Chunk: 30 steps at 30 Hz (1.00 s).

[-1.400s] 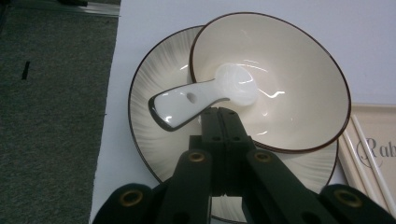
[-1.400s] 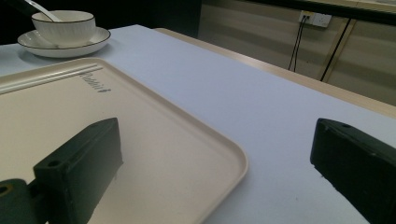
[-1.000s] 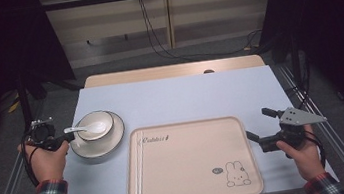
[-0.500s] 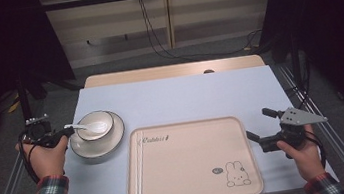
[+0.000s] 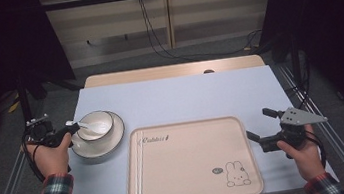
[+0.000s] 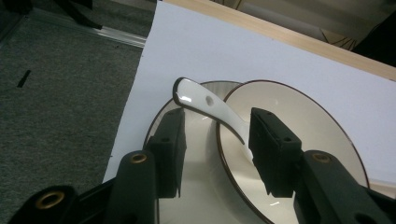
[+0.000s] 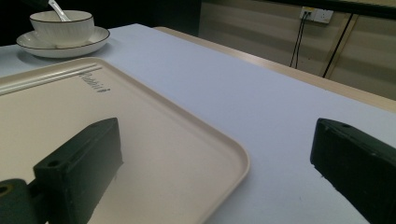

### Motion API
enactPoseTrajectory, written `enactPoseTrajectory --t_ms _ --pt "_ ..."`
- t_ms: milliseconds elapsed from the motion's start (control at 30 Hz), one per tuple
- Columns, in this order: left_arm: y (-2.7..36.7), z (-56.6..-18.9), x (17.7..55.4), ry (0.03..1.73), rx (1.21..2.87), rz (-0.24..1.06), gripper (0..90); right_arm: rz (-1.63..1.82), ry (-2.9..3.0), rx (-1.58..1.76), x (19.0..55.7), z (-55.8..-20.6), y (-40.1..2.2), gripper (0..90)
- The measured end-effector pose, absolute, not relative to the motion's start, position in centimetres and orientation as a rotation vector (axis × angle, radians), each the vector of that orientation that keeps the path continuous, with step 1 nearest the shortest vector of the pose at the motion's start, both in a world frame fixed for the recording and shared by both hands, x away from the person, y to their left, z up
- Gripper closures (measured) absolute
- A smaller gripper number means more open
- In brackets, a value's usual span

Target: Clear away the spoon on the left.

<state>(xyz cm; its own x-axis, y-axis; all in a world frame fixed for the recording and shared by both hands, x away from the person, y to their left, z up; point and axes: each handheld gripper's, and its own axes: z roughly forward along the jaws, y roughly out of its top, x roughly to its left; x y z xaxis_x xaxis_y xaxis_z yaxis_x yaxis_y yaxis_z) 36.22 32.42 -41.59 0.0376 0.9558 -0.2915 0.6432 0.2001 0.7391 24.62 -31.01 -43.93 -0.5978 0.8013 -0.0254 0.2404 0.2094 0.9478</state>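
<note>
A white spoon (image 5: 83,125) lies in a white bowl (image 5: 97,125) on a saucer (image 5: 114,136) at the table's left. Its handle sticks out over the bowl's rim. My left gripper (image 5: 66,132) is at the saucer's left edge. Its jaws have just been opening. In the left gripper view the spoon handle (image 6: 201,100) passes between the jaws of my left gripper (image 6: 217,126) with a gap on each side. The bowl (image 6: 303,121) and saucer (image 6: 201,186) lie below. My right gripper (image 5: 257,123) stands open at the right edge of the beige tray (image 5: 193,159), holding nothing.
The tray (image 7: 140,116) has a rabbit drawing and a groove along its left side. In the right gripper view, my right gripper (image 7: 215,130) spans the tray's corner, with the bowl (image 7: 60,25) and spoon (image 7: 58,10) far off. Metal rails border the table (image 5: 175,96).
The left jaws have opened off the spoon handle and the hand has drawn slightly left. The spoon stays leaning in the bowl. The right gripper has not moved.
</note>
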Motion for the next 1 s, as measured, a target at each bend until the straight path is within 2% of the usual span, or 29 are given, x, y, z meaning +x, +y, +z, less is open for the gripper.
enactPoseTrajectory --t_ms 433,733,900,1000 --pt "31.7 -43.0 37.6 1.705 1.488 0.489 48.2 1.382 1.958 0.974 24.4 -43.9 -31.2 1.4" --pt "31.3 -43.3 38.6 1.706 1.47 0.487 46.6 1.383 1.947 0.979 24.4 -43.9 -31.4 1.4" --pt "31.3 -43.6 39.0 1.707 1.471 0.491 50.5 1.383 1.944 0.985 24.3 -43.9 -31.6 1.4" --pt "31.2 -43.6 39.1 1.711 1.451 0.486 58.0 1.387 1.95 0.984 24.3 -44.0 -31.6 1.4"
